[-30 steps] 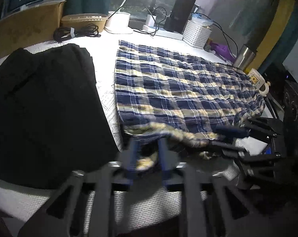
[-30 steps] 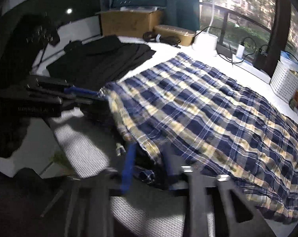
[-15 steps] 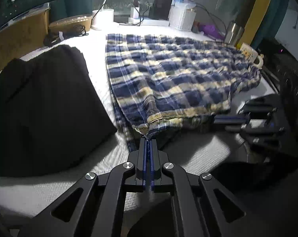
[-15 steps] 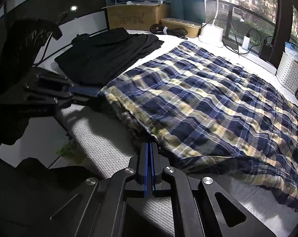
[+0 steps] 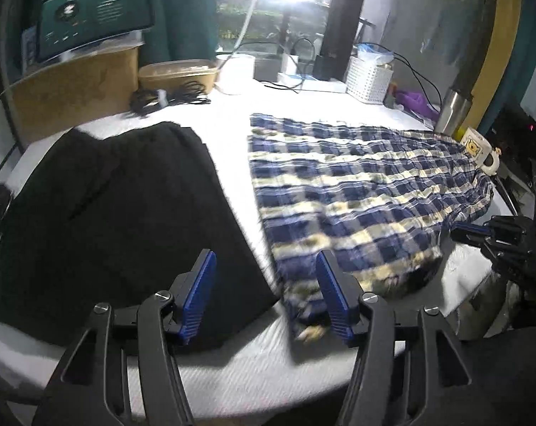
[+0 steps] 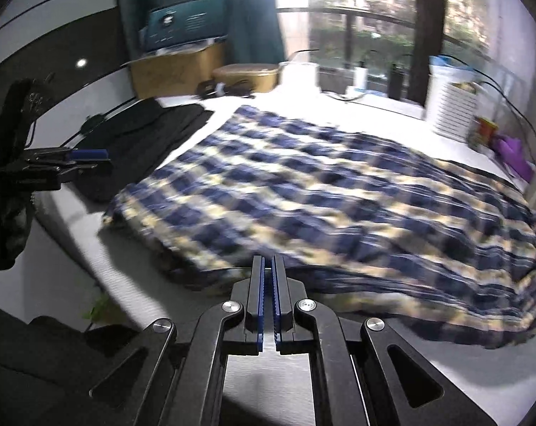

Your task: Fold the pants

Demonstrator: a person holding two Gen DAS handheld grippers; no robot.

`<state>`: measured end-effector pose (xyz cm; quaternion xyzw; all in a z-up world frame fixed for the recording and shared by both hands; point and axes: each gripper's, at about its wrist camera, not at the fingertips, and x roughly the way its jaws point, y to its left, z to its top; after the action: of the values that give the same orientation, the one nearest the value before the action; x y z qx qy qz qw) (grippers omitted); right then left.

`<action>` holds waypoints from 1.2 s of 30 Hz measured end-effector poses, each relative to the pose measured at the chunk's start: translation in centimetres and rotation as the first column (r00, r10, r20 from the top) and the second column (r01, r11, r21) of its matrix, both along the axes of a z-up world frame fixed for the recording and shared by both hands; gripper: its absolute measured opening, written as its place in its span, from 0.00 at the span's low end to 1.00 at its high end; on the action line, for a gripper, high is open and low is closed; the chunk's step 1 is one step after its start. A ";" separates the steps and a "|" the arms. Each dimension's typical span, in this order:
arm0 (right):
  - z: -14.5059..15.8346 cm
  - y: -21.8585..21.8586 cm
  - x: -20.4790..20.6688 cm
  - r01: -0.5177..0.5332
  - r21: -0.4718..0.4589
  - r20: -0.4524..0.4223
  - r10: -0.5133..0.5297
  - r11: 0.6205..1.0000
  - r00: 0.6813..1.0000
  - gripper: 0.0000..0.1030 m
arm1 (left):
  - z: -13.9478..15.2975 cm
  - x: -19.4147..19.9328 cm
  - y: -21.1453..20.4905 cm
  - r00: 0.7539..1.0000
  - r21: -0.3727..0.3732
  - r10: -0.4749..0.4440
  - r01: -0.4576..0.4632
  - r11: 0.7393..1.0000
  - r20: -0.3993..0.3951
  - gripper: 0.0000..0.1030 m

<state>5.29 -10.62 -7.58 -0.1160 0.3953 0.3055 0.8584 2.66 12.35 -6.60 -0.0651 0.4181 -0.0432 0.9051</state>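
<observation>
The blue and cream plaid pants [image 5: 356,191] lie spread on the white table, and the right wrist view shows them too [image 6: 321,191]. My left gripper [image 5: 266,280] hangs just above the near edge with its jaws opening. Nothing is between its blue pads [image 5: 200,284]. The pants' near corner [image 5: 303,316] lies loose beside the right pad. My right gripper [image 6: 268,266] is shut at the pants' near hem, and the folds of cloth run together at its tips. The left wrist view shows the same gripper [image 5: 459,229] against the pants' right corner.
A black garment [image 5: 108,220] lies left of the pants. At the back stand a cardboard box [image 5: 72,92], a coiled cable [image 5: 168,97], a white basket [image 5: 369,78], a steel tumbler [image 5: 452,110] and a mug [image 5: 481,151]. The table edge [image 5: 250,383] runs just under my left gripper.
My left gripper closed on the pants' near corner, then let it go, opened wide and rose. My right gripper closed at the hem and has stayed shut while shifting sideways.
</observation>
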 end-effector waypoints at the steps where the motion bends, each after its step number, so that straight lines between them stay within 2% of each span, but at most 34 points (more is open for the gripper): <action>1: 0.1 -0.6 0.3 0.020 0.004 0.003 -0.020 1.000 1.000 0.05 | -0.1 0.6 -0.3 1.000 0.007 -0.005 0.005 1.000 -0.005 0.57; 4: 0.2 -2.4 1.5 0.088 0.007 0.014 -0.089 0.996 0.996 0.08 | -0.5 2.8 -1.8 0.999 -0.005 -0.015 0.015 1.000 -0.033 0.57; 6: 0.2 -4.1 2.3 0.152 -0.011 0.033 -0.151 0.988 0.988 0.28 | -0.6 3.8 -2.6 0.999 -0.002 -0.022 0.022 1.000 -0.040 0.57; 7: 0.2 -4.9 2.8 0.182 -0.022 0.038 -0.181 0.983 0.983 0.73 | -0.6 4.3 -3.1 0.999 0.008 -0.028 0.028 1.000 -0.040 0.57; 8: 0.1 -5.8 3.3 0.212 -0.032 0.040 -0.210 0.977 0.977 0.99 | -0.6 4.8 -3.6 0.998 0.021 -0.036 0.037 0.999 -0.042 0.57; 14: 0.4 -12.4 6.4 0.411 -0.049 0.079 -0.407 0.910 0.910 1.00 | -1.4 7.2 -5.3 0.993 0.058 -0.063 0.069 0.996 -0.098 0.57; 19: 0.9 -16.5 8.1 0.493 0.003 0.055 -0.492 0.870 0.869 1.00 | -1.7 8.5 -5.7 0.991 0.070 -0.062 0.071 0.995 -0.118 0.57; 21: 1.0 -17.4 8.5 0.504 0.011 0.060 -0.504 0.863 0.862 1.00 | -1.5 9.1 -5.9 0.990 0.081 -0.065 0.075 0.994 -0.122 0.57; 22: 0.9 -17.6 8.9 0.501 0.014 0.061 -0.501 0.865 0.863 0.95 | -1.5 9.5 -6.1 0.990 0.086 -0.067 0.078 0.993 -0.123 0.57; 23: 0.8 -17.7 9.2 0.498 0.018 0.063 -0.498 0.867 0.865 0.85 | -1.5 9.8 -6.2 0.990 0.093 -0.068 0.080 0.992 -0.123 0.57; 25: 0.3 -18.0 10.0 0.505 0.019 0.053 -0.505 0.863 0.861 0.73 | -1.3 10.7 -6.6 0.990 0.113 -0.073 0.086 0.990 -0.119 0.57; 31: -1.4 -18.6 11.7 0.520 -0.022 0.029 -0.519 0.854 0.854 0.71 | -1.6 13.6 -6.8 0.990 0.145 -0.085 0.101 0.984 -0.111 0.57; 36: -1.9 -19.0 11.9 0.529 -0.053 0.045 -0.527 0.847 0.849 0.70 | -4.3 16.3 -5.6 0.979 0.152 -0.055 0.085 0.985 -0.195 0.57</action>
<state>17.19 -29.66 -9.45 -0.0345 0.4091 0.0436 0.9108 18.95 6.74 -10.90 0.0186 0.5065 -0.0350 0.8613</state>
